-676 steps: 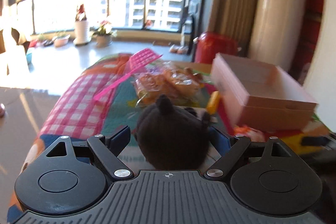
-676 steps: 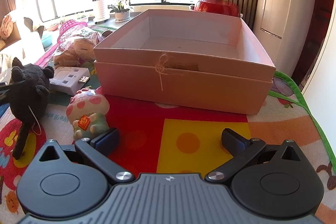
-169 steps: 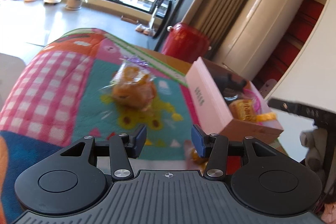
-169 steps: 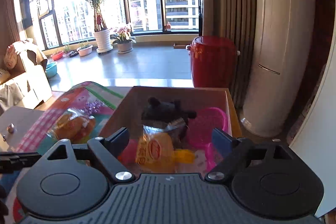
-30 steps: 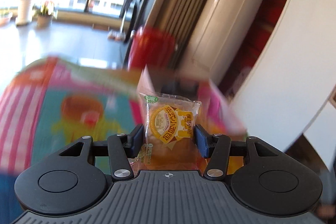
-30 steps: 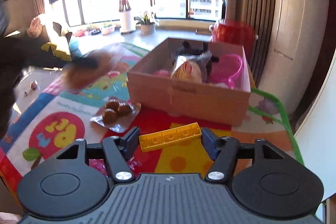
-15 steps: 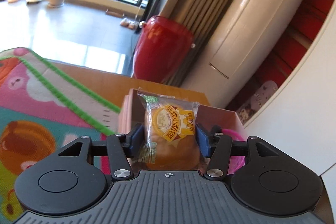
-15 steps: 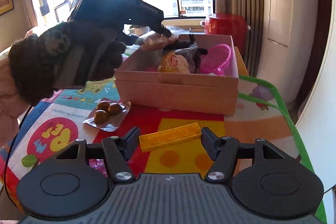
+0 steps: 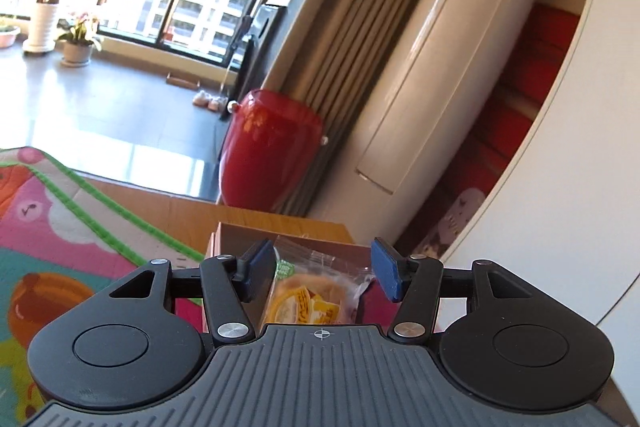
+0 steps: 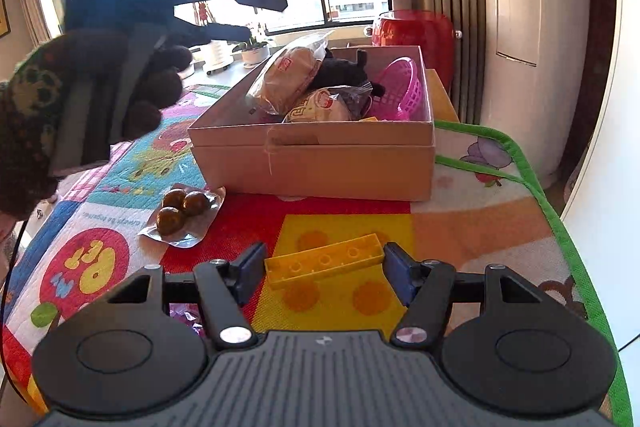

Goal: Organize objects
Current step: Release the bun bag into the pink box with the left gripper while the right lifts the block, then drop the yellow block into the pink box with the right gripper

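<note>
Already the left gripper (image 9: pixel 322 275) hung above the far left corner of the box (image 10: pixel 312 163), its jaws having just been opening, and the wrapped bun (image 9: pixel 316 291) sat loose between them, no pad pressing it. From the other side that bun (image 10: pixel 288 75) leaned against the box's left rim, half over the edge. It looked to me as though it could slide off outward onto the mat (image 10: pixel 480 211), since the box was already heaped with another bun packet (image 10: pixel 320 107), a dark plush toy (image 10: pixel 344 71) and a pink basket (image 10: pixel 404 87).

Nearer, the right gripper (image 10: pixel 324 275) held its jaws at middling width around the yellow brick (image 10: pixel 324 261); I could not tell whether the pads touched its ends. The brick lay skewed, so a squeeze might twist it free. The packet of brown balls (image 10: pixel 184 211) lay on the mat, near and left of the box.
</note>
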Action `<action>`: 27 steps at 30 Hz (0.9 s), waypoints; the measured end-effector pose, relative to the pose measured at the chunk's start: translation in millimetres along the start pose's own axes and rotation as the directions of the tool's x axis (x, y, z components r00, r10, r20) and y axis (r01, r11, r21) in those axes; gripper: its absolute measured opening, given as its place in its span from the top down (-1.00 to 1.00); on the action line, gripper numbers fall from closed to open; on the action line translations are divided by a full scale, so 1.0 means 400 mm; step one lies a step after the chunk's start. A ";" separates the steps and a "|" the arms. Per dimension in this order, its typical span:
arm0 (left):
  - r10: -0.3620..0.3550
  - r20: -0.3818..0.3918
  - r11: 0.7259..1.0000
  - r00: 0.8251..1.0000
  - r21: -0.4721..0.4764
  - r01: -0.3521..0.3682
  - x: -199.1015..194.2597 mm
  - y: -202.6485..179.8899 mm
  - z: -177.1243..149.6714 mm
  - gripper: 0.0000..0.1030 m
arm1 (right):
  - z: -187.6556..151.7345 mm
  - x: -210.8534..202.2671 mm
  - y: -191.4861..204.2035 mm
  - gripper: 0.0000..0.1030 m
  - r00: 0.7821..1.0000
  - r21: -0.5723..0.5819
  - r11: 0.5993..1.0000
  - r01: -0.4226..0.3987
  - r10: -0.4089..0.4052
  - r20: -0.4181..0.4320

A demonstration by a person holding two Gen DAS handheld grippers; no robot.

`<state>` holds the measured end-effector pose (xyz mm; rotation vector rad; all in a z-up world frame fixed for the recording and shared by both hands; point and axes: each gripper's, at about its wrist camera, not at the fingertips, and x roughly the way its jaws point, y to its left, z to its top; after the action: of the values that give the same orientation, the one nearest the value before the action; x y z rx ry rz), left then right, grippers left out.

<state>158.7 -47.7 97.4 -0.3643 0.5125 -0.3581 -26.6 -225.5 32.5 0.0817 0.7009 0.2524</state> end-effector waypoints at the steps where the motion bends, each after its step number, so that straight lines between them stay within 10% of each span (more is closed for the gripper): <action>1: -0.008 -0.002 1.000 1.000 -0.005 0.008 -0.002 -0.003 0.002 -0.15 | 0.000 -0.001 0.001 -0.24 1.000 0.000 1.000 0.003 -0.003 0.001; 7: -0.120 -0.153 0.992 0.981 0.023 0.125 0.041 -0.025 -0.024 -0.15 | -0.001 -0.008 0.010 -0.24 1.000 -0.007 1.000 0.010 -0.010 0.002; 12: 0.114 -0.110 0.967 0.987 0.240 -0.085 0.086 -0.061 -0.059 -0.12 | -0.008 -0.015 0.020 -0.24 1.000 -0.020 0.999 0.025 -0.024 0.005; 17: 0.115 -0.152 0.983 0.982 0.160 -0.090 0.103 -0.014 -0.059 -0.15 | -0.007 -0.017 0.010 -0.24 0.999 -0.019 0.999 0.038 -0.038 0.003; 27: -0.034 0.020 0.999 0.999 0.030 0.033 -0.152 0.057 -0.068 -0.10 | 0.130 -0.050 0.024 -0.24 0.983 -0.092 0.991 0.102 -0.086 0.162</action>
<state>100.1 -9.0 90.4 -0.3476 0.4811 -0.3940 -9.6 -220.7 86.5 -0.0268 0.5319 0.1877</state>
